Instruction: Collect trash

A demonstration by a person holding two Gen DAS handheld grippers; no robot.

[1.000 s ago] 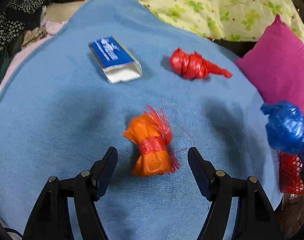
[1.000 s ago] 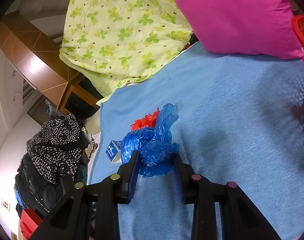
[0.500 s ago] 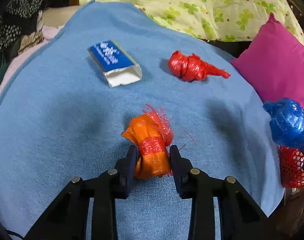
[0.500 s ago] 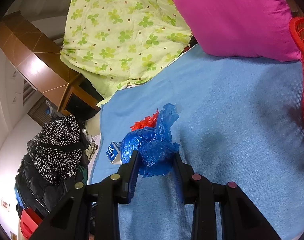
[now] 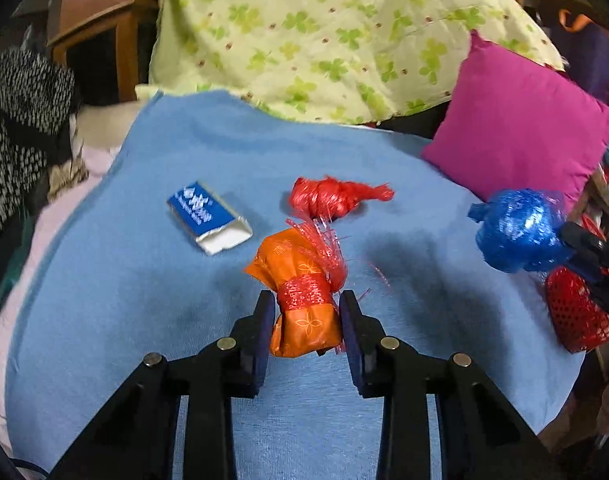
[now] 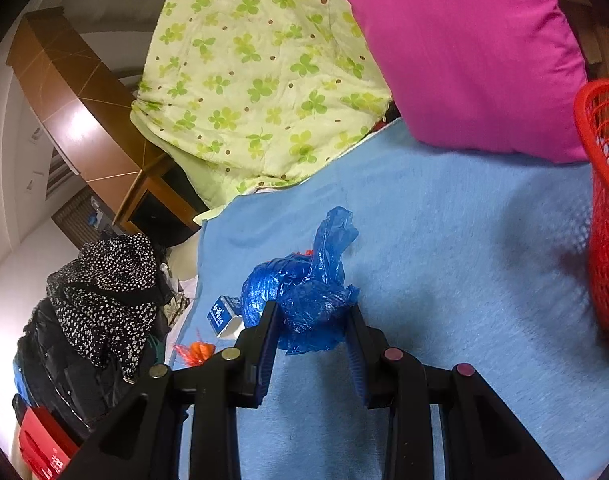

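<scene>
My left gripper [image 5: 306,312] is shut on an orange wrapper bundle [image 5: 300,300] with a red band, lifted just above the blue blanket [image 5: 124,280]. A knotted red plastic bag [image 5: 330,198] and a blue-and-white carton [image 5: 208,216] lie farther back on the blanket. My right gripper [image 6: 312,320] is shut on a crumpled blue plastic bag [image 6: 304,288], held over the blanket; the same blue bag [image 5: 516,232] shows at the right of the left wrist view. The orange bundle [image 6: 198,350] peeks out at the lower left of the right wrist view.
A red mesh basket [image 6: 606,216] stands at the blanket's right edge, also seen as the red basket [image 5: 580,312] below the blue bag. A magenta pillow [image 5: 520,132] and a green clover quilt [image 5: 324,36] lie behind. Dark spotted clothes [image 6: 104,292] pile up at the left.
The left gripper's jaws closed on the orange bundle and raised it off the blanket. The right gripper kept its hold on the blue bag and barely shifted.
</scene>
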